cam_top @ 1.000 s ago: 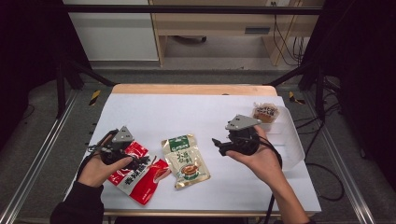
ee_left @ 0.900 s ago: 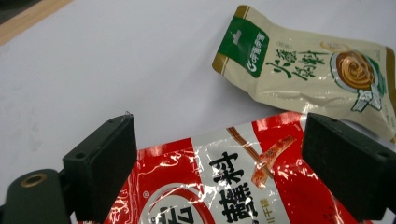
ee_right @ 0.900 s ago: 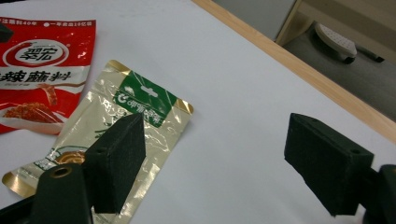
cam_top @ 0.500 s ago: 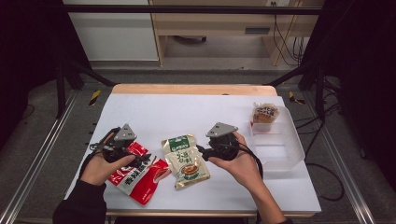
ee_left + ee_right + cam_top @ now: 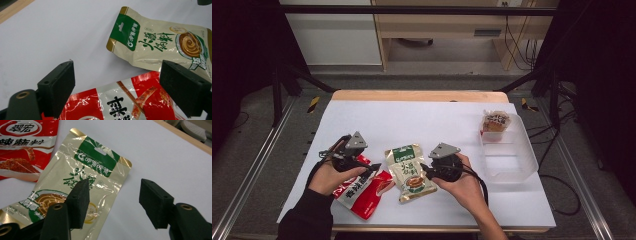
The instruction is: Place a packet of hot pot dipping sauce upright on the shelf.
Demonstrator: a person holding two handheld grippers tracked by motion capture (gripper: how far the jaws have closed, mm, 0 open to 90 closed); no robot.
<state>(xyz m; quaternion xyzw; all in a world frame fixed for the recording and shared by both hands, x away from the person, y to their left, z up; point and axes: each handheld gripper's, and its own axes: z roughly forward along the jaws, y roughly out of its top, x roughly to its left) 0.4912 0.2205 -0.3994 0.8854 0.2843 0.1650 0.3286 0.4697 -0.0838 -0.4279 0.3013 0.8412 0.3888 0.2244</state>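
Left hand-held gripper [image 5: 371, 168] over red packet [image 5: 362, 192]; right hand-held gripper [image 5: 426, 171] at beige pouch [image 5: 409, 172]; clear tub [image 5: 508, 157] right on surface [image 5: 412, 120].

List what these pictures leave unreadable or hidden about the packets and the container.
- Red packet: in the high view the left hand and left gripper cover its upper part; the left gripper view cuts it at the bottom edge.
- Beige packet: in the right gripper view a finger hides part of its print.
- Small snack packet in the clear container: too small and blurred in the high view to read its label.
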